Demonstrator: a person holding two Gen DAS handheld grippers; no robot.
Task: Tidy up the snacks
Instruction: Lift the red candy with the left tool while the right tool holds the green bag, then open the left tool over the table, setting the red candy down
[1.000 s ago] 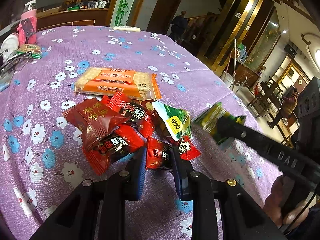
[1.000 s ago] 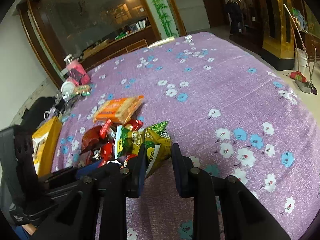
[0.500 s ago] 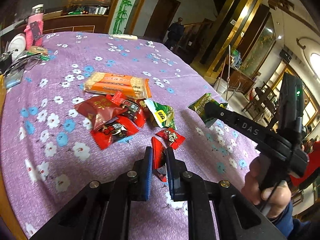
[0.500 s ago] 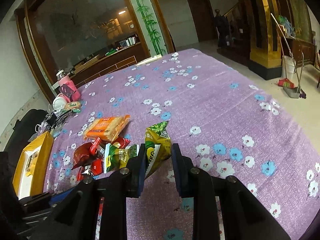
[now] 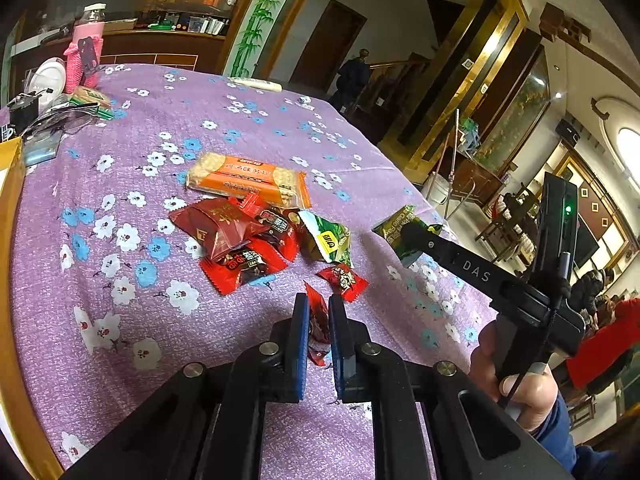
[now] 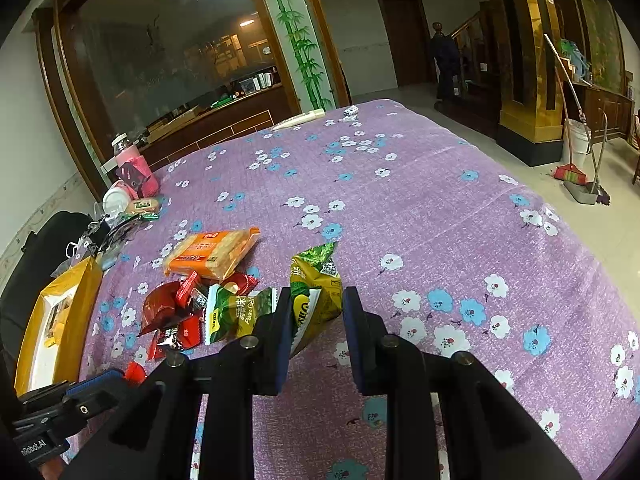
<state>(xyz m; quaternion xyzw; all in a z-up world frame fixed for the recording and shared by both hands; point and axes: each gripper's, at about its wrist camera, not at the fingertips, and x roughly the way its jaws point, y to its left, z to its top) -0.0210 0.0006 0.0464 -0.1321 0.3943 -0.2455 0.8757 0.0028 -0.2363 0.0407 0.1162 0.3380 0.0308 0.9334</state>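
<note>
i've got my left gripper [image 5: 318, 322] pinching a small red foil candy wrapper [image 5: 317, 312], my right gripper [image 6: 316, 312] clamping a green-yellow snack packet [image 6: 316, 292]; next i'd carry both toward the yellow box [image 6: 60, 312] at the table's left edge.

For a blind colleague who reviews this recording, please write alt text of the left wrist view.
The left gripper is shut on a small red candy wrapper above a purple flowered tablecloth. Beyond it lie red snack packets, a green packet and an orange cracker pack. At right, the right gripper holds a green-yellow packet.

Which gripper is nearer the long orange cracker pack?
Neither clearly. The left gripper, shut on a red candy, and the right gripper, holding a green packet, both sit beyond the snack pile from the cracker pack.
</note>
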